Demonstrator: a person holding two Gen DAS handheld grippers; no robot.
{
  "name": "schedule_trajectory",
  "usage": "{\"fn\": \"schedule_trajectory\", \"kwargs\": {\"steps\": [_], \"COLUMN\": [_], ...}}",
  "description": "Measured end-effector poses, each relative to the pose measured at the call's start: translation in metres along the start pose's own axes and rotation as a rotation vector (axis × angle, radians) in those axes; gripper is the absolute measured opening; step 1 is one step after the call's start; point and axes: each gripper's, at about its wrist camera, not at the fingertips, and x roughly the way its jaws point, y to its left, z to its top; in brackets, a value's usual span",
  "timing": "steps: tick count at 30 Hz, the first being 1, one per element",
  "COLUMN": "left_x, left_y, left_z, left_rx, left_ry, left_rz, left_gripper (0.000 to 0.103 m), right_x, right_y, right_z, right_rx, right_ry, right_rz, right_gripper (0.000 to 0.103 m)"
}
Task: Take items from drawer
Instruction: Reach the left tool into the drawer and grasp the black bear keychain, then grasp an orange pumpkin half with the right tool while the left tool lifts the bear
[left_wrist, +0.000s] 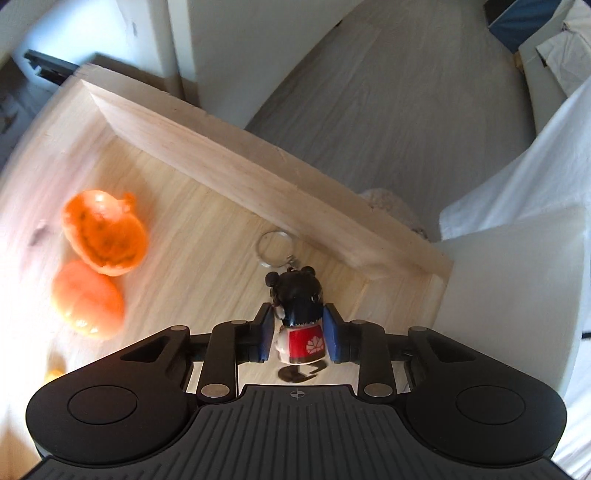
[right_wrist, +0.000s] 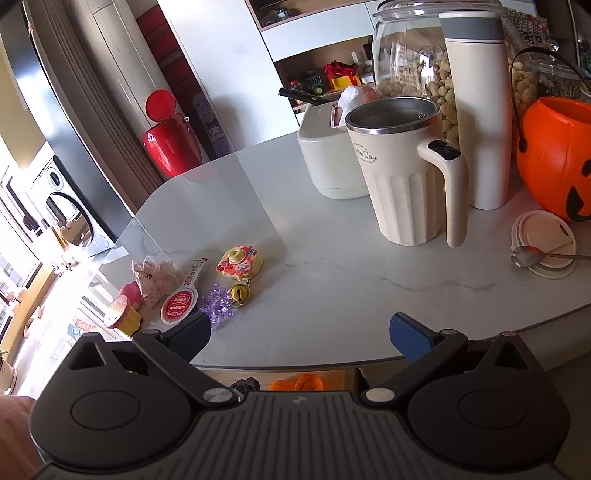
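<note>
1. The wooden drawer (left_wrist: 236, 158) stands pulled out below the marble table (right_wrist: 332, 266). Its floor holds two small orange pumpkins (left_wrist: 105, 232) at the left and a figure keychain (left_wrist: 299, 317) near the front right corner.
2. On the table, a small pile of trinkets (right_wrist: 192, 291) sits near the left edge, apparently items already taken out; a cream mug (right_wrist: 402, 177) and a pumpkin bucket (right_wrist: 557, 155) stand further back.
3. The right gripper (right_wrist: 299, 332) hovers over the table's near edge with its jaws spread wide and nothing between them.
4. The left gripper (left_wrist: 299, 336) points steeply down into the drawer. Its jaws are moderately open and straddle the keychain's body, a sliver of gap visible at each pad, so nothing is clamped.
5. The step in hand looks like picking up the keychain. The next move calls for closing on its body, then lifting clear of the drawer's front wall with the key ring (left_wrist: 275, 245) trailing.
</note>
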Motion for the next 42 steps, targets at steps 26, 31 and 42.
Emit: {"fn": "schedule_trajectory", "kwargs": {"steps": [26, 31, 42], "left_x": [-0.184, -0.187, -0.182], "left_y": [0.078, 0.082, 0.085], "left_z": [-0.228, -0.246, -0.256], "left_rx": [-0.668, -0.716, -0.729], "left_ry": [-0.74, -0.728, -0.704], "left_rz": [0.055, 0.033, 0.02], "left_gripper": [0.032, 0.031, 0.032], "right_x": [0.154, 0.204, 0.239], "right_y": [0.133, 0.138, 0.136], "right_z": [-0.128, -0.151, -0.166], "right_rx": [-0.935, -1.085, -1.142], "right_ry": [0.483, 0.572, 0.627], "right_rz": [-0.158, -0.236, -0.316], "right_gripper": [0.042, 0.032, 0.008]}}
